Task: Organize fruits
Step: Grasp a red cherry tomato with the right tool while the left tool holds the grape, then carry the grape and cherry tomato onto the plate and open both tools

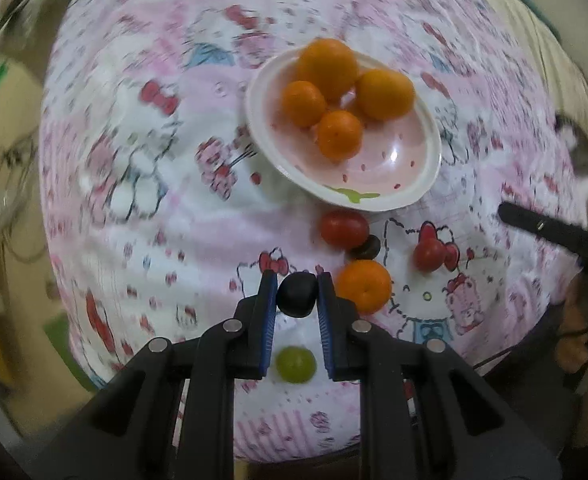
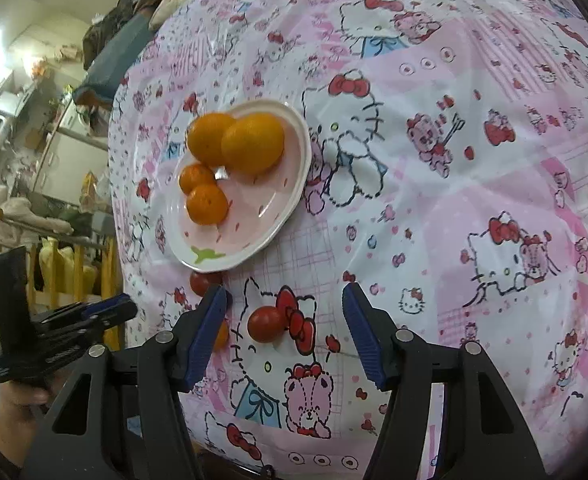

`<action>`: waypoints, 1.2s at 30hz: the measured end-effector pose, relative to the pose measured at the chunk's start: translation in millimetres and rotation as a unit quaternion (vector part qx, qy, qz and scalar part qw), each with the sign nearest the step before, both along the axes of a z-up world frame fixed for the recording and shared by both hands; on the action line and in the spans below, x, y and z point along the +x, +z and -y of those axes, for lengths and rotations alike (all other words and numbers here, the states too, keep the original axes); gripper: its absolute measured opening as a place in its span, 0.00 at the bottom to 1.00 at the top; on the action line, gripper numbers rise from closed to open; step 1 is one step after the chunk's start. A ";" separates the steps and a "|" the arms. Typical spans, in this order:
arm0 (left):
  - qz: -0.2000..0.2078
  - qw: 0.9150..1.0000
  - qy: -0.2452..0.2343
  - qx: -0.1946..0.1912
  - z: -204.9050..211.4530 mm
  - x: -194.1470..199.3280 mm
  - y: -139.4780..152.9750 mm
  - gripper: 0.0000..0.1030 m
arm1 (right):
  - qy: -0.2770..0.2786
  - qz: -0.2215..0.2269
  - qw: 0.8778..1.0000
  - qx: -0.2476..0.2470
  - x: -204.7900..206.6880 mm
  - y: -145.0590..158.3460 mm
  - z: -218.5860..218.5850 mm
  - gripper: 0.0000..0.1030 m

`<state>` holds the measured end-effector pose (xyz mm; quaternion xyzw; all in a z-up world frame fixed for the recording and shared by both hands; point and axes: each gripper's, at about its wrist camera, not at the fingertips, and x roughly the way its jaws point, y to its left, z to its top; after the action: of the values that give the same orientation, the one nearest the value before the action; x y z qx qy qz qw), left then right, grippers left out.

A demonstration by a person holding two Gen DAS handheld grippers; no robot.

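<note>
A pink strawberry-shaped plate (image 1: 422, 176) holds several oranges (image 1: 328, 66) on the Hello Kitty tablecloth. My left gripper (image 1: 297, 294) is shut on a dark grape (image 1: 297, 295), held just above the cloth. A green grape (image 1: 296, 364) lies below it between the fingers. An orange (image 1: 364, 286), two cherry tomatoes (image 1: 344, 228) (image 1: 430, 254) and another dark grape (image 1: 368, 249) lie near the plate's front. In the right wrist view my right gripper (image 2: 285, 304) is open over a cherry tomato (image 2: 265, 323), before the plate (image 2: 253, 240).
The round table's edge drops off at the left, with cluttered shelves and furniture (image 2: 45, 152) beyond. The left gripper and the hand holding it (image 2: 45, 332) show at the right wrist view's left edge. The right gripper's finger (image 1: 554, 232) enters the left view at right.
</note>
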<state>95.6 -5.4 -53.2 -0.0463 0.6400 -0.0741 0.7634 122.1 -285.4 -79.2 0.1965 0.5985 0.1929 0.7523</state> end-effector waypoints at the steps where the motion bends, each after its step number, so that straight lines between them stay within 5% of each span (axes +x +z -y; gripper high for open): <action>1: 0.002 1.000 0.010 -0.003 -2.2 -6.0 -0.1 0.16 | 0.003 -0.002 1.000 -0.005 0.1 -2.3 -3.2 0.61; 13: 0.014 0.996 0.081 -0.030 -19.7 -7.7 -10.6 0.16 | 0.097 0.006 0.993 -0.069 -0.7 -19.1 -48.6 0.61; 23: 0.025 0.994 0.097 -0.037 -26.5 -5.1 -4.2 0.16 | 0.245 0.080 0.948 -0.189 -23.1 -32.0 -109.0 0.56; 30: 0.031 0.995 0.090 -0.035 -22.8 -3.0 -1.8 0.16 | 0.267 0.080 0.934 -0.222 -23.4 -44.4 -119.0 0.34; 36: 0.030 0.995 0.087 -0.028 -20.1 -3.8 -4.5 0.16 | 0.256 0.078 0.940 -0.210 -21.0 -38.2 -111.8 0.33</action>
<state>91.8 14.7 -57.7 -0.1208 0.6081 -0.0262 0.7842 101.1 -173.6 -117.4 -0.1411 0.5951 0.2638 0.7459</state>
